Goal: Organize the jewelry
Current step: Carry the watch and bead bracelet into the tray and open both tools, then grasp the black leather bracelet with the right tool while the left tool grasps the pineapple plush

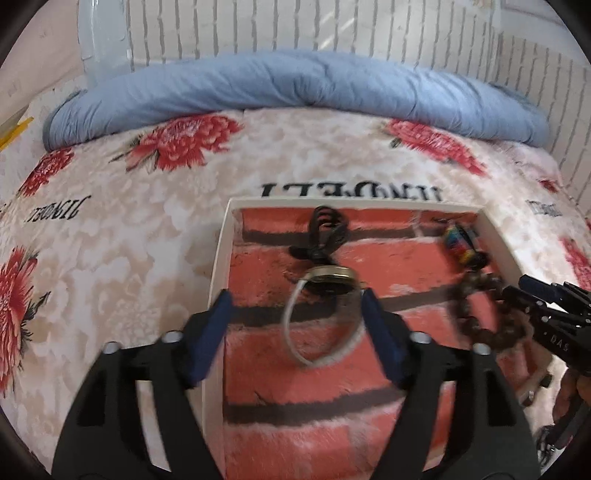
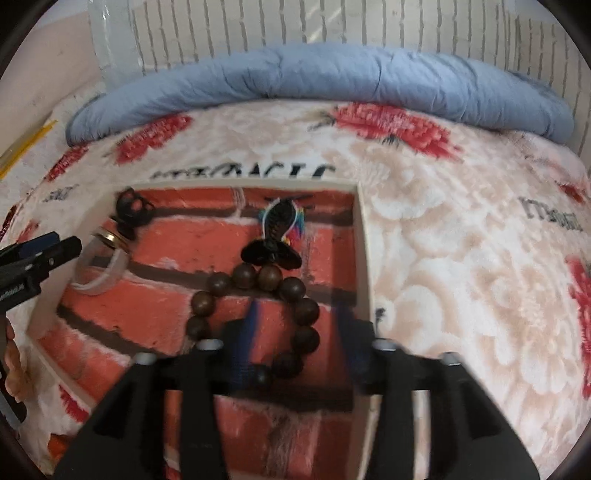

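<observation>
A white-rimmed tray [image 1: 218, 254] with a red brick-print lining lies on the bed; it also shows in the right wrist view [image 2: 364, 251]. In it lie a white-strapped watch [image 1: 325, 280], a black hair clip [image 1: 325, 229], a multicoloured clip [image 1: 460, 240] and a brown wooden bead bracelet [image 2: 291, 295]. My left gripper [image 1: 295, 306] is open above the tray, its fingers either side of the watch. My right gripper [image 2: 299, 317] is open over the bracelet, one finger inside the loop, one outside. The bracelet lies blurred in the left view [image 1: 480, 314].
A floral fleece blanket [image 1: 110, 258] covers the bed. A rolled blue quilt [image 1: 295, 85] lies along the far edge against a white brick-pattern wall [image 1: 295, 26]. The right gripper's body [image 1: 554, 314] reaches in from the right in the left view.
</observation>
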Demonstrator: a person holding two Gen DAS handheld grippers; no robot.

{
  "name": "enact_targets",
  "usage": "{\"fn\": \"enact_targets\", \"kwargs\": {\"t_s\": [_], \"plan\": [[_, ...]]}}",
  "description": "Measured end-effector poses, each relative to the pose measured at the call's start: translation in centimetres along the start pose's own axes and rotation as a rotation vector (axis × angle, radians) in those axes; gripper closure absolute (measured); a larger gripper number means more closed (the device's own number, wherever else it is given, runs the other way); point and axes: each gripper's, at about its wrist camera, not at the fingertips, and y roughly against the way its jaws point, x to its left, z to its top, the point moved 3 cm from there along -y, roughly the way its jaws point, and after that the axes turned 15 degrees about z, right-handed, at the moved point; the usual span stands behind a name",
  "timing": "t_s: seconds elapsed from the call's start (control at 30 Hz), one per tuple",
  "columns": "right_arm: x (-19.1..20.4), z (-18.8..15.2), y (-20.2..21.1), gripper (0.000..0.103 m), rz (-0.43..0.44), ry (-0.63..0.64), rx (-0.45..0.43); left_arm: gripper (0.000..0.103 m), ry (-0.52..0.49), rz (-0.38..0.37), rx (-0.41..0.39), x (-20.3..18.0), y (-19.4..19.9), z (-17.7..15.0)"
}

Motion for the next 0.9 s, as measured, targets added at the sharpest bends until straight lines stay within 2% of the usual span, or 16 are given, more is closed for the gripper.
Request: {"fn": "enact_targets", "kwargs": {"t_s": [0.07, 0.2, 0.23, 0.4, 0.67, 0.9], "plan": [[0.2, -0.2, 1.6, 0.048, -0.005, 0.014, -0.02, 0.019, -0.004, -0.001, -0.029, 0.0, 1.5, -0.1], [0.5, -1.4, 5.5, 0.031, -0.032, 0.044, -0.068, 0.01, -0.019, 0.009, -0.086, 0.5, 5.4, -1.0], [0.5, -1.6, 6.3, 0.03, -0.043, 0.052, -0.081, 0.008, -0.017, 0.004, -0.095, 0.8, 6.3, -1.3], [0.5, -3.6, 11.2, 0.02, -0.057, 0.042, -0.128, 0.005, -0.012, -0.005, -0.126, 1.9, 10.4, -3.0], [1.1, -9.0, 18.4, 0.017, -0.144, 0.043, -0.19, 0.005, 0.0, -0.01, -0.174, 3.8, 16.9, -7.1], [1.7, -13.8, 21.1, 0.017, -0.133, -0.011, -0.212, 0.005, -0.007, 0.003, -0.185, 4.6, 20.4, -10.7]]}}
